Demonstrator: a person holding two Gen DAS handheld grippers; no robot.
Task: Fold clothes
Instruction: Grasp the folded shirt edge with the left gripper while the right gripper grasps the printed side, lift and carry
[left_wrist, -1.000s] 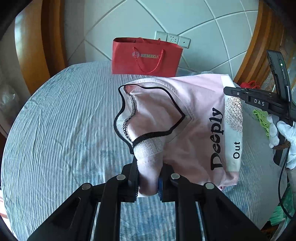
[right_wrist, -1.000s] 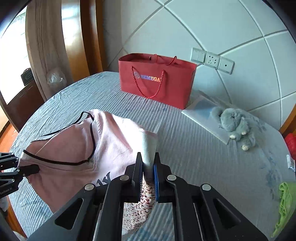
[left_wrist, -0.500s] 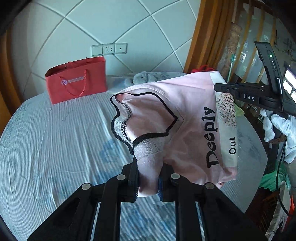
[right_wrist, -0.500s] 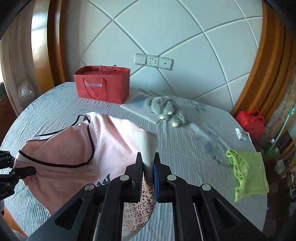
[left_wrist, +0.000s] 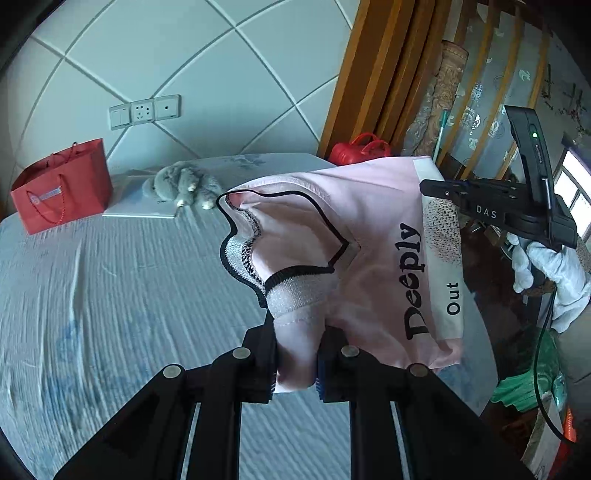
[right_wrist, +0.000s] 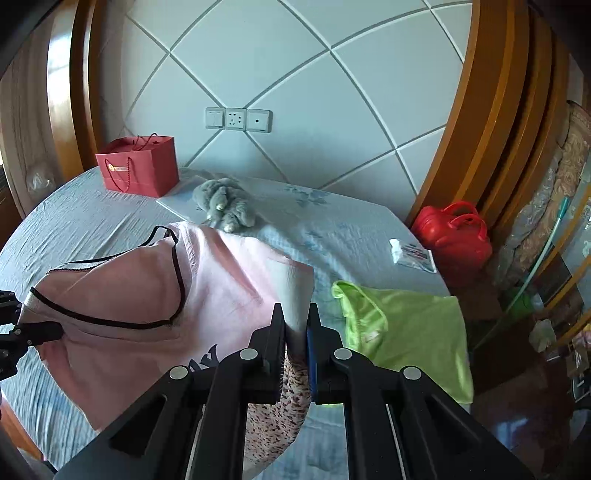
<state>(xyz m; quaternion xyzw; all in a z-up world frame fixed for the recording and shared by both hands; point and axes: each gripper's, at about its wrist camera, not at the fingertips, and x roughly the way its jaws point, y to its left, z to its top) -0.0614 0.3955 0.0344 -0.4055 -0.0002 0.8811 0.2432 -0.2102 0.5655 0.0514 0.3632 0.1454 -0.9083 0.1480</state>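
Observation:
A pink top (left_wrist: 373, 236) with black trim and the words "Deeply" and "Out" hangs stretched in the air over the bed. My left gripper (left_wrist: 295, 354) is shut on its shoulder by the grey collar. My right gripper (right_wrist: 295, 332) is shut on the other shoulder, at the white and speckled strip; it shows in the left wrist view (left_wrist: 443, 190) at the right. In the right wrist view the top (right_wrist: 122, 302) spreads leftward to the left gripper (right_wrist: 33, 332). A green garment (right_wrist: 402, 325) lies flat on the bed to the right.
The bed has a blue-grey ribbed cover (left_wrist: 110, 295). At its head stand a red paper bag (right_wrist: 138, 171) and a grey plush toy (right_wrist: 223, 201) on a flat white sheet. A small packet (right_wrist: 412, 251) lies near the bed edge, a red handbag (right_wrist: 452, 229) beyond it.
Both grippers have swung to the right with the pink top held between them. The red bag slid left in both views, and the green garment and red handbag came into view.

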